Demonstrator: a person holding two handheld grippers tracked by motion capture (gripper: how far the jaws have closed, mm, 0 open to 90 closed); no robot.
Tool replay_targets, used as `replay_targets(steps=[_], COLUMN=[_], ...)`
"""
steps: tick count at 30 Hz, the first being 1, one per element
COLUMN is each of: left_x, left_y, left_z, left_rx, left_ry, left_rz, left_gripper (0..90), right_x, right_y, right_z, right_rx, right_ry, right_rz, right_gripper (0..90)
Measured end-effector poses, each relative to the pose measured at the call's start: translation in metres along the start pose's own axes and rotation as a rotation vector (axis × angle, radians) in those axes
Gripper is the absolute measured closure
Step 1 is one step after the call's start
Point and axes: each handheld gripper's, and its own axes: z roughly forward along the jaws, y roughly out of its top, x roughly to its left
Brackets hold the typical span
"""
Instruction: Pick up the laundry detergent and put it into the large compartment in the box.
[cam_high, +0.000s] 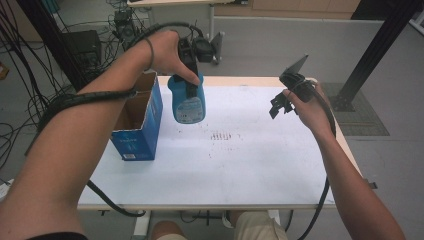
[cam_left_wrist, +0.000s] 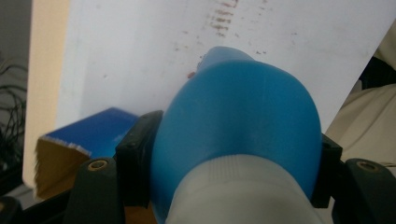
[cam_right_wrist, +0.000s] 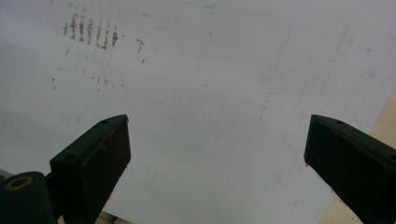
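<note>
The table (cam_high: 235, 165) has a white top with a pale wooden edge showing along its far and right sides. One thing stands directly on it — an open blue cardboard box (cam_high: 142, 127) at the left side, near the left edge, its flaps up and its brown inside showing. Near the middle of the white surface sits a patch of small reddish-brown marks (cam_high: 221, 136) in short rows — with a few fainter specks scattered just below them. Faint scuffs run across the rest of the top.
</note>
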Motion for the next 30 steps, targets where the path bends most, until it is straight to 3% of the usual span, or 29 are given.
replay_targets(steps=[3, 4, 5, 11, 12, 13, 14, 15, 16, 22, 23, 28, 30], left_x=[0.006, 0.006, 0.01, 0.025, 0.025, 0.027, 0.033, 0.033, 0.038, 0.059, 0.059, 0.071, 0.075], left_y=[-0.006, -0.006, -0.01, -0.028, -0.028, -0.031, -0.037, -0.037, -0.041, -0.059, -0.059, -0.077, -0.081], left_z=[-0.018, -0.018, -0.028, -0.058, -0.058, -0.061, -0.067, -0.067, -0.073, -0.09, -0.09, -0.102, -0.105], left_rx=[0.001, 0.001, 0.002, 0.002, 0.002, -0.001, -0.007, -0.007, -0.001, 0.027, 0.027, 0.022, 0.029], left_ry=[0.006, 0.006, 0.018, 0.036, 0.036, 0.037, 0.037, 0.037, 0.039, 0.056, 0.056, 0.071, 0.073], left_rz=[-0.11, -0.11, -0.158, -0.309, -0.309, -0.337, -0.399, -0.399, -0.442, -0.6, -0.6, -0.758, -0.797], left_gripper=[35.8, 35.8, 35.8, 35.8, 35.8, 35.8, 35.8, 35.8, 35.8, 35.8, 35.8, 35.8, 35.8], right_x=[0.001, 0.001, 0.003, 0.009, 0.009, 0.01, 0.011, 0.011, 0.011, 0.009, 0.009, 0.008, 0.012], right_y=[0.0, 0.0, 0.0, 0.0, 0.0, 0.0, -0.001, 0.0, 0.0, -0.004, -0.004, -0.005, -0.005], right_z=[0.0, 0.0, -0.001, -0.005, -0.005, -0.006, -0.005, -0.005, -0.006, -0.009, -0.009, -0.013, -0.014], right_rx=[0.001, 0.001, 0.0, -0.009, -0.009, -0.006, -0.009, -0.007, -0.006, -0.018, -0.018, -0.021, -0.021], right_ry=[0.005, 0.005, 0.003, -0.001, -0.001, 0.001, 0.0, 0.004, 0.005, 0.014, 0.014, 0.013, 0.0], right_rz=[-0.005, -0.005, -0.015, -0.032, -0.032, -0.034, -0.042, -0.039, -0.038, -0.047, -0.047, -0.042, -0.041], right_gripper=[7.5, 7.5, 7.5, 7.5, 7.5, 7.5, 7.5, 7.5, 7.5, 7.5, 7.5, 7.5, 7.4])
